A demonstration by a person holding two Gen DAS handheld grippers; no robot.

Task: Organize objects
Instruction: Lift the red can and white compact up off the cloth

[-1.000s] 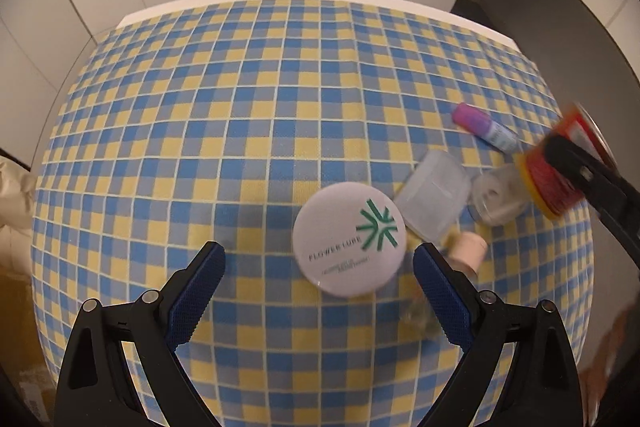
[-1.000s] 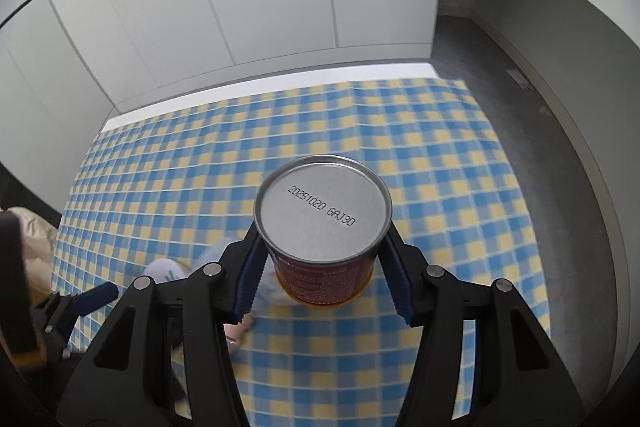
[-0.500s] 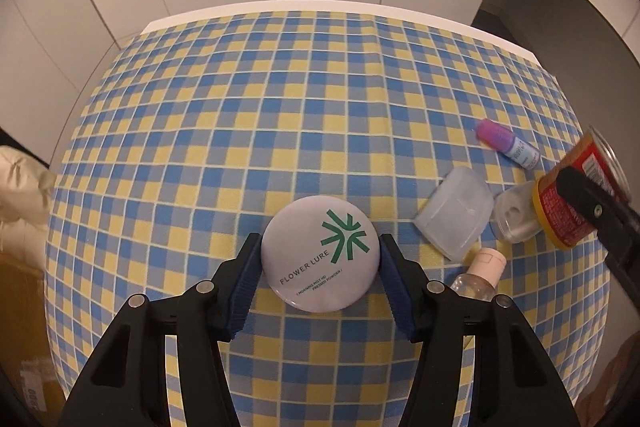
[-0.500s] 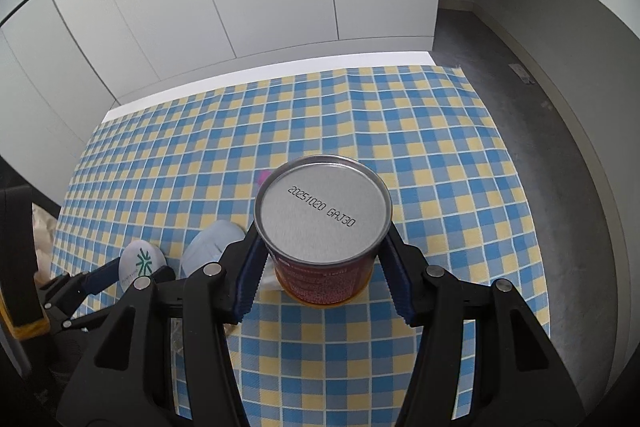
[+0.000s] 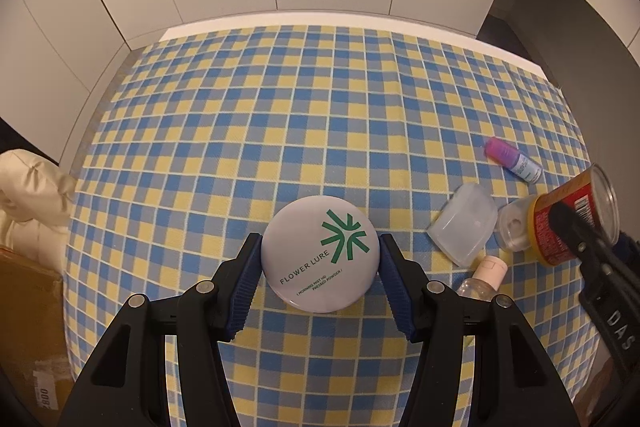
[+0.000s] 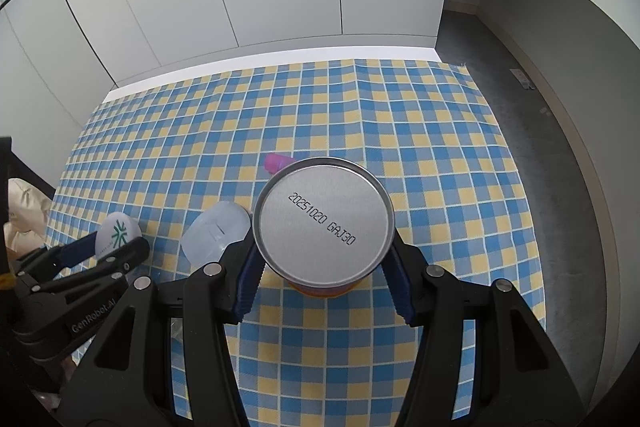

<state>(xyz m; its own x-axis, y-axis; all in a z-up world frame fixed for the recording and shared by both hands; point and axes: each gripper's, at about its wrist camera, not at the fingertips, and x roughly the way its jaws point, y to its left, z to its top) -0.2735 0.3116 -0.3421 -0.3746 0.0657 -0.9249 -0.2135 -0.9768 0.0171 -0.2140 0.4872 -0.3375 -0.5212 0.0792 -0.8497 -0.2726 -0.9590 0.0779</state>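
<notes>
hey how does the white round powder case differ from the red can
The powder case is flat, white, with a green logo and lettering on its lid; the can is taller, red and yellow, with a bare metal end stamped with a code. The powder case sits in the left tongs; the can sits in the right tongs. Both are round and gripped by their sides.

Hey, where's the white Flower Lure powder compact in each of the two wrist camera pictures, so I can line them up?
Left wrist view: the white compact sits low in the centre, clamped between the left gripper pads.
Right wrist view: it shows small at the left edge, still between that gripper's fingers.
Shared landmark: the frosted plastic case lies on the checked tablecloth to the compact's right in both.
</notes>
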